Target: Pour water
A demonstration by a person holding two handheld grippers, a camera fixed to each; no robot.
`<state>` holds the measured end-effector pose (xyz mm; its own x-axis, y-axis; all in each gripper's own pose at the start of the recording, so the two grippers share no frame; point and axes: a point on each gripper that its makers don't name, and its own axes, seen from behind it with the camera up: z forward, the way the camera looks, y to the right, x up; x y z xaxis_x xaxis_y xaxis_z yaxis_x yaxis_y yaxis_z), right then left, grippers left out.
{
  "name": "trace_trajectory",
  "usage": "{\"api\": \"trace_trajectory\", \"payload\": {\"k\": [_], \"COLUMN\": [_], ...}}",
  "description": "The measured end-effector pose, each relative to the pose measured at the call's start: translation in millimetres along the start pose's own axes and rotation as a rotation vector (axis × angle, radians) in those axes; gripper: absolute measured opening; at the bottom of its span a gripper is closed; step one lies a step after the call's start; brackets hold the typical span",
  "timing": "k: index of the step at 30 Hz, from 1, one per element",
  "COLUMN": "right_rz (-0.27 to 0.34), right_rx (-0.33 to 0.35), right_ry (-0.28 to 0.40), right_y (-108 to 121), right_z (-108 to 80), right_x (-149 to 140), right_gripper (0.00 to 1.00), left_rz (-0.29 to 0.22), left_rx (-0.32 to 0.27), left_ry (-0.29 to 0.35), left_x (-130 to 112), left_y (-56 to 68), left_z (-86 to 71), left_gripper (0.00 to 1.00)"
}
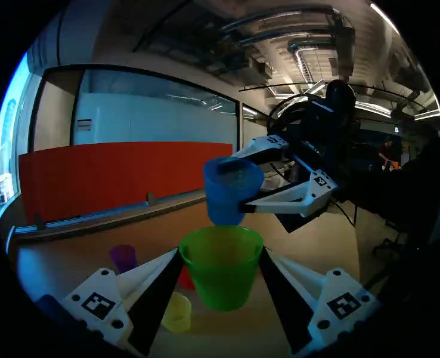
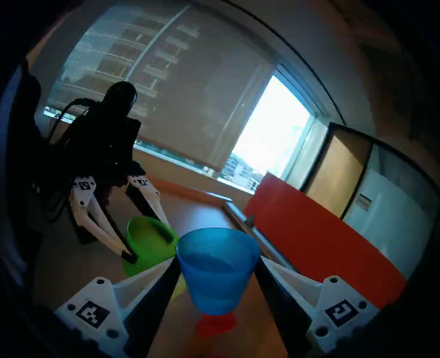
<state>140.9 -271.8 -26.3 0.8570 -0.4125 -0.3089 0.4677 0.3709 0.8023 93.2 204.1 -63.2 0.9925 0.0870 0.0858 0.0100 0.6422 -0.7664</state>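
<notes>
Clamping green cup [image 1: 222, 280], left gripper [image 1: 220, 253]; clamping blue cup [image 2: 216, 277], right gripper [image 2: 217, 261]; purple cup [image 1: 123, 258] in left gripper view.

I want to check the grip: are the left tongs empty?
No, the left tongs press on both sides of the green cup.

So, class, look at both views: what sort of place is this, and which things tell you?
Probably an office or lab workspace: a glass partition wall, exposed ceiling ducts, and a large window with a roller blind.
</notes>
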Motion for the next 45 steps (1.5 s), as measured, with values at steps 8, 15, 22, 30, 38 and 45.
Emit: {"api": "trace_trajectory", "payload": {"k": [8, 15, 22, 30, 38, 45], "right_rz": [-0.073, -0.142, -0.206, -0.288, -0.359, -0.411], "right_rx": [0.03, 0.045, 0.048, 0.051, 0.043, 0.051], "right_ry": [-0.004, -0.018, -0.019, -0.032, -0.052, -0.061], "right_y": [1.6, 5.2, 8.1, 7.1, 11.8, 12.8], "right_z": [6.3, 11.6, 14.6, 18.8, 22.7, 23.2], "right_x": [5.1, 9.1, 17.8, 22.9, 25.6, 29.9], "right_gripper": [0.89, 0.89, 0.89, 0.89, 0.89, 0.89], "left_rz": [0.004, 0.004, 0.007, 0.012, 0.018, 0.022], "left_rx": [-0.006, -0.011, -0.017, -0.018, -0.022, -0.026], "left_ry": [-0.007, -0.008, -0.003, 0.002, 0.004, 0.007], "left_x": [-4.0, -4.2, -1.4, 2.3, 3.5, 5.0], "left_y": [-1.3, -1.4, -0.2, 1.1, 3.2, 4.5], "left_z": [4.9, 8.0, 9.3, 8.7, 7.7, 7.9], "left_gripper": [0.87, 0.88, 0.88, 0.87, 0.87, 0.87]}}
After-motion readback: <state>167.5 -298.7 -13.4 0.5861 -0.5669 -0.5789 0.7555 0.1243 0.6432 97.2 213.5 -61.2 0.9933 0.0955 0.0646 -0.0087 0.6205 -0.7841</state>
